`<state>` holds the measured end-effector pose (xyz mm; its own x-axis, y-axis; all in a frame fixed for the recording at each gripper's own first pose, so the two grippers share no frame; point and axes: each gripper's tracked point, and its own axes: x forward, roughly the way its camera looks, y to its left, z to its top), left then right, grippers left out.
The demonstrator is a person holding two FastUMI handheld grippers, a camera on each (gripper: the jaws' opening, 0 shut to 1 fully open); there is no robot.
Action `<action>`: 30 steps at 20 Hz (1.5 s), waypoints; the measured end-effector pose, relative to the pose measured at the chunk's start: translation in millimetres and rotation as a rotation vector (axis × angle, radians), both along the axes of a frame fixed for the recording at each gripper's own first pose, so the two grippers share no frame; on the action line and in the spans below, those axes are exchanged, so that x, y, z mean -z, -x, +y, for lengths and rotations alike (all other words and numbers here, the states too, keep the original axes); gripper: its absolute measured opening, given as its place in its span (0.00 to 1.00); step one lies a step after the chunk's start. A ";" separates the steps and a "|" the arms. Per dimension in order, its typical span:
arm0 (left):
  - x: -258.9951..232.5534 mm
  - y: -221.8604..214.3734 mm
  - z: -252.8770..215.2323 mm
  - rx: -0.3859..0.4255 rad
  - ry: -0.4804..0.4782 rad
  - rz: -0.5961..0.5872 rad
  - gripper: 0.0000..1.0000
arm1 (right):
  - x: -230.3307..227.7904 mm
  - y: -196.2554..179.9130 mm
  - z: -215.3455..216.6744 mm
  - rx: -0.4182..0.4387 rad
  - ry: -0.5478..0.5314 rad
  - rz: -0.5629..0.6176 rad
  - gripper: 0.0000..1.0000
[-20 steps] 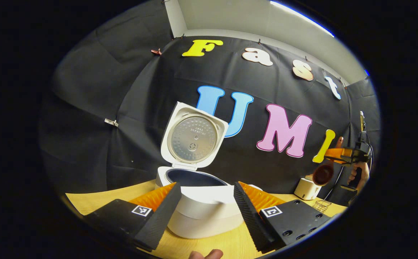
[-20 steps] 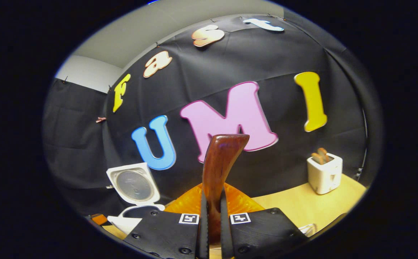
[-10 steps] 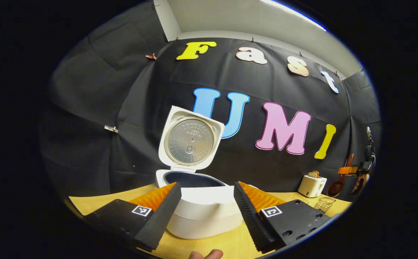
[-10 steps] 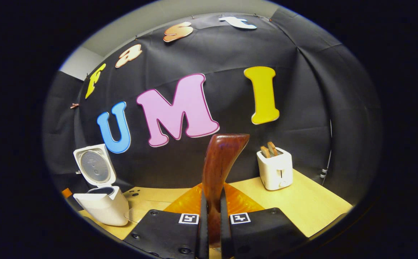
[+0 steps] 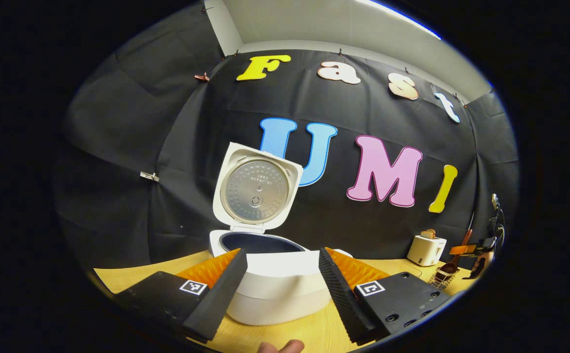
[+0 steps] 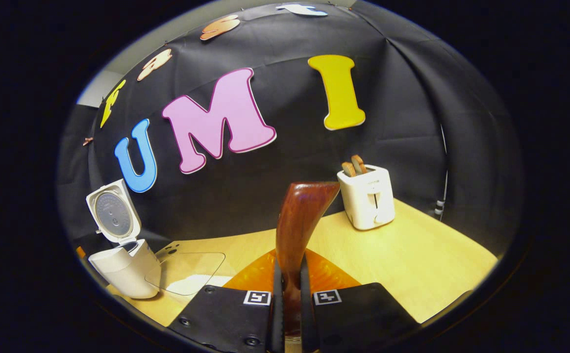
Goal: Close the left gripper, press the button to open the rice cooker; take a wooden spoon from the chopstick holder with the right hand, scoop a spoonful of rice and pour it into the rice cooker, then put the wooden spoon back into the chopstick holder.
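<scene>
Nearest us, our right claw point(image 6: 291, 314) is clamped on the handle of the dark reddish-brown wooden spoon point(image 6: 298, 223), which rises upright between the fingers. In the left gripper view that spoon hangs bowl-down over the small wire chopstick holder point(image 5: 440, 280) near the surface's far right edge. Our left claw point(image 5: 280, 287) has its fingers apart, holding nothing, just short of the white rice cooker point(image 5: 272, 279).

The cooker's lid point(image 5: 257, 186) stands raised, so we judge the button press done. Whether rice has been scooped and poured we cannot tell; if it has, only returning the spoon remains.

Farther on, a clear glass tray point(image 6: 186, 272) with something white in it lies on the pale wooden surface point(image 6: 412, 264) beside the cooker, and a white toaster point(image 6: 367, 196) stands at the back edge.
</scene>
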<state>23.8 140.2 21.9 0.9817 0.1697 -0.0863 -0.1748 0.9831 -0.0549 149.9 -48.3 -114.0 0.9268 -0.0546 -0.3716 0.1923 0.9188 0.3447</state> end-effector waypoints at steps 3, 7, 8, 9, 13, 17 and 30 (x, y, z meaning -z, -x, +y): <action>1.9 -0.9 -1.8 -0.002 -0.019 0.004 0.95 | 21.3 -0.1 -1.5 0.001 -0.027 0.039 0.17; 0.2 -3.3 -8.7 0.007 -0.024 0.001 0.95 | 24.8 3.3 -11.4 0.031 -0.069 0.033 0.17; 1.2 -3.1 -11.3 0.008 -0.028 0.002 0.95 | 25.3 4.8 -11.7 0.030 -0.068 0.033 0.18; 1.0 -3.4 -13.4 0.011 -0.028 -0.001 0.95 | 25.5 5.9 -16.1 0.035 -0.057 0.036 0.20; -15.1 -7.0 -22.5 0.030 -0.027 -0.033 0.95 | 13.1 14.6 -28.2 0.054 -0.010 0.002 0.48; -67.1 -37.7 -25.6 0.066 -0.018 -0.124 0.95 | -13.8 39.3 -48.9 0.086 0.069 -0.074 0.82; -214.5 -237.3 112.6 -0.228 -0.245 -0.222 0.89 | -76.2 98.8 -85.3 0.166 0.239 -0.267 0.89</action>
